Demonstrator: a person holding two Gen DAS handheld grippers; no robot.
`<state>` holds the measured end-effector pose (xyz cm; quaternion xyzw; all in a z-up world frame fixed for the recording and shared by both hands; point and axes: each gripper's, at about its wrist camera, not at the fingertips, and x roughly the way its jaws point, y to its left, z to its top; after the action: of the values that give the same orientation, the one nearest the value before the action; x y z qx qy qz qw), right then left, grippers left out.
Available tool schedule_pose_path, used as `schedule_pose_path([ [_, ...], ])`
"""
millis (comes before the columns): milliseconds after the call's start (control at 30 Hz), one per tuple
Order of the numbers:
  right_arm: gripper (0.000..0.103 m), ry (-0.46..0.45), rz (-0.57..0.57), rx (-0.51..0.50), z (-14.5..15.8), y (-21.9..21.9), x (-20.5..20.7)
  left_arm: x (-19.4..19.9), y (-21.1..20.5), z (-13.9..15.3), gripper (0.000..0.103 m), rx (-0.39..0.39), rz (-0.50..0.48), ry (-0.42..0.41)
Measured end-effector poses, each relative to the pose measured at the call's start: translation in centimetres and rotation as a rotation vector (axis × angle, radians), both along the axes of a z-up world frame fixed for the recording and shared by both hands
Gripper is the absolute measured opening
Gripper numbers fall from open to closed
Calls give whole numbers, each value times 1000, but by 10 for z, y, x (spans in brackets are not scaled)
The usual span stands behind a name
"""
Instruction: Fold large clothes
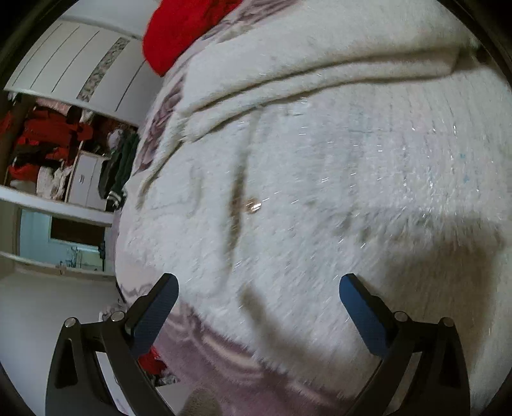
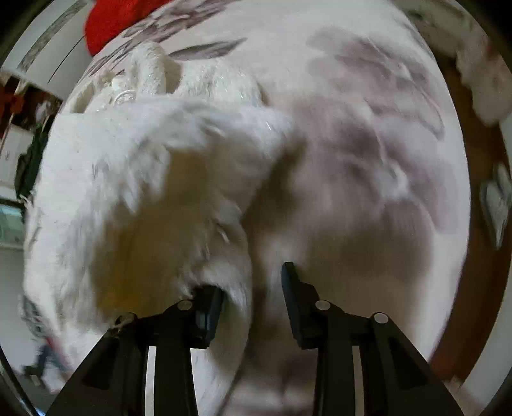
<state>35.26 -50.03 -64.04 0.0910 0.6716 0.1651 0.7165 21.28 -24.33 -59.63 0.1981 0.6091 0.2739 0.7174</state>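
A large fluffy white garment (image 1: pixel 320 166) with a small gold clasp (image 1: pixel 252 204) lies spread on a bed with a pale floral sheet (image 1: pixel 224 352). My left gripper (image 1: pixel 259 291) is wide open and empty just above the garment's lower edge. In the right wrist view the same white garment (image 2: pixel 153 179) lies at the left on the sheet (image 2: pixel 368 144). My right gripper (image 2: pixel 252 288) is partly open; a fluffy edge of the garment drapes over its left finger (image 2: pixel 208 307) and hangs in the gap. The view is blurred.
A red item (image 1: pixel 185 28) lies at the far end of the bed, also in the right wrist view (image 2: pixel 115 19). An open wardrobe (image 1: pixel 64 144) with clothes stands to the left. Another white fluffy item (image 2: pixel 483 83) and wooden floor (image 2: pixel 473 224) are at the right.
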Motion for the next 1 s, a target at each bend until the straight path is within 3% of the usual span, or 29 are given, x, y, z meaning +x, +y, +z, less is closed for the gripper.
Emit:
schedule_pose_path([
  [167, 39, 268, -101, 253, 9, -29, -82, -35, 15, 11, 103, -12, 64, 18],
  [267, 39, 449, -148, 362, -18, -32, -150, -52, 26, 6, 103, -6, 97, 54],
  [333, 8, 498, -173, 384, -38, -26, -182, -56, 30, 5, 103, 3, 99, 65],
  [500, 9, 431, -145, 300, -49, -10, -213, -55, 19, 18, 103, 14, 37, 44],
  [567, 18, 446, -126, 332, -42, -18, -207, -52, 1, 30, 103, 44, -28, 19],
  [633, 39, 439, -117, 307, -30, -14, -197, -51, -26, 38, 103, 71, -97, 2],
  [767, 41, 328, -126, 147, 10, -74, -193, -52, -92, 46, 103, 4, -203, -2],
  [867, 42, 309, -176, 84, 26, -124, -189, -55, -145, 42, 103, -8, -292, -12],
  [933, 43, 308, -223, 40, 32, -152, -191, -56, -173, 37, 103, 48, -351, -37],
  [1000, 43, 303, -258, 16, 38, -175, -195, -56, -197, 17, 103, 155, -398, -55],
])
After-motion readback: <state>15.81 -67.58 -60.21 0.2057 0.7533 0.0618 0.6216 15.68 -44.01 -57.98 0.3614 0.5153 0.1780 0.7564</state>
